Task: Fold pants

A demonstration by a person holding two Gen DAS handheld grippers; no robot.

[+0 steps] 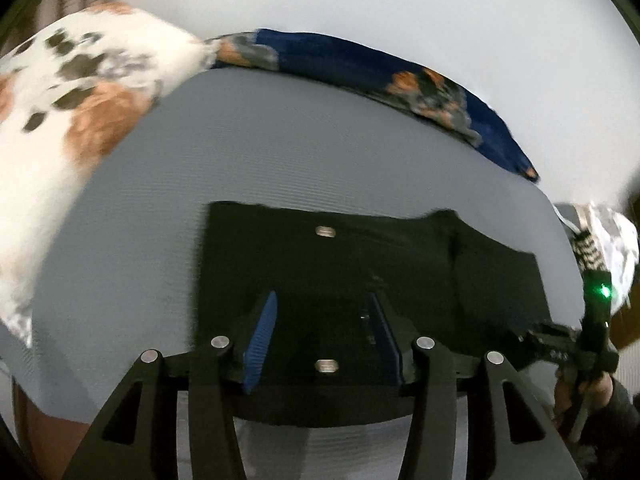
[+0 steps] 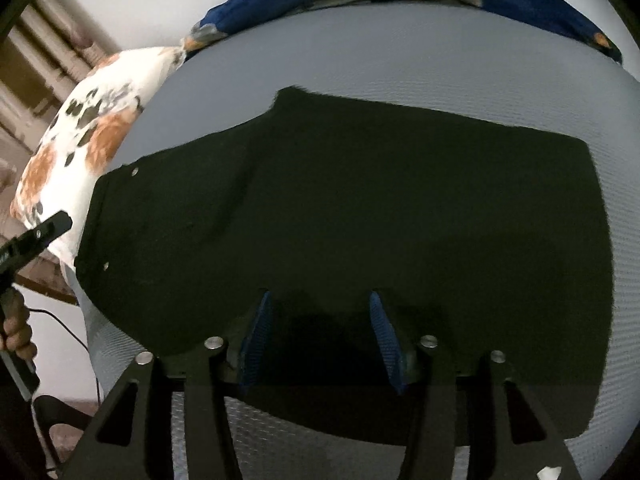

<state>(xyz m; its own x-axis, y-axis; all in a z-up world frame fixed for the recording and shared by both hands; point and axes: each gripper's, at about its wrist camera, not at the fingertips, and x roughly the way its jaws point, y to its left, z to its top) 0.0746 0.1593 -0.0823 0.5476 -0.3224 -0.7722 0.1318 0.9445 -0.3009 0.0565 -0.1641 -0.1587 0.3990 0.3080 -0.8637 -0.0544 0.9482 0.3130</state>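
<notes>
Black pants (image 1: 360,256) lie folded flat on the grey bed sheet (image 1: 280,140). Two metal fasteners (image 1: 326,231) show on the cloth. My left gripper (image 1: 323,300) hovers over the pants' waist end, its blue pads apart and no cloth pinched between them. In the right wrist view the pants (image 2: 380,200) fill the middle, and my right gripper (image 2: 319,298) stands open above their near edge, nothing clamped. At the pants' right end the right gripper (image 1: 536,334) shows, held by a hand (image 1: 600,392).
A white floral pillow (image 1: 60,100) lies at the sheet's left, and a dark blue floral cushion (image 1: 360,60) runs along the far edge by the white wall. Patterned cloth (image 1: 600,240) sits at the right. A cable (image 2: 80,340) trails on the floor beside the bed.
</notes>
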